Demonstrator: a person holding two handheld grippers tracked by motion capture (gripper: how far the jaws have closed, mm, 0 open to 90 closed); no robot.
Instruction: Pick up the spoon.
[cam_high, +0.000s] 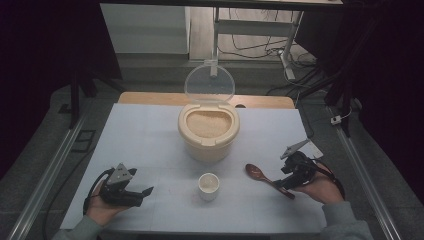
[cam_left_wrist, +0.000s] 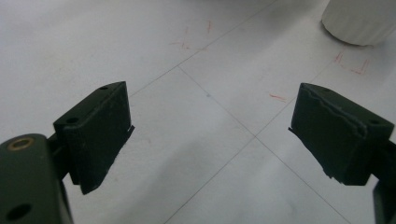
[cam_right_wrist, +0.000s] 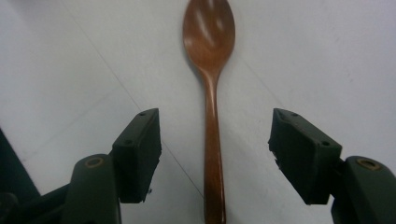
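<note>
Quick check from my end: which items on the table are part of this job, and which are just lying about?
Likely in the job:
wooden spoon, between the open right gripper jaws
rice container, lid up
small white cup
left gripper, open, holding nothing

Just about:
cables on the floor beyond the table

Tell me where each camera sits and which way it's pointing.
High view: above the person's side, looking forward and down at the rice container, cup, both hands.
Left gripper view: on the left gripper, open fingers over bare table, cup at top right.
Right gripper view: on the right gripper, open fingers straddling the wooden spoon.
Shared: spoon, cup.
</note>
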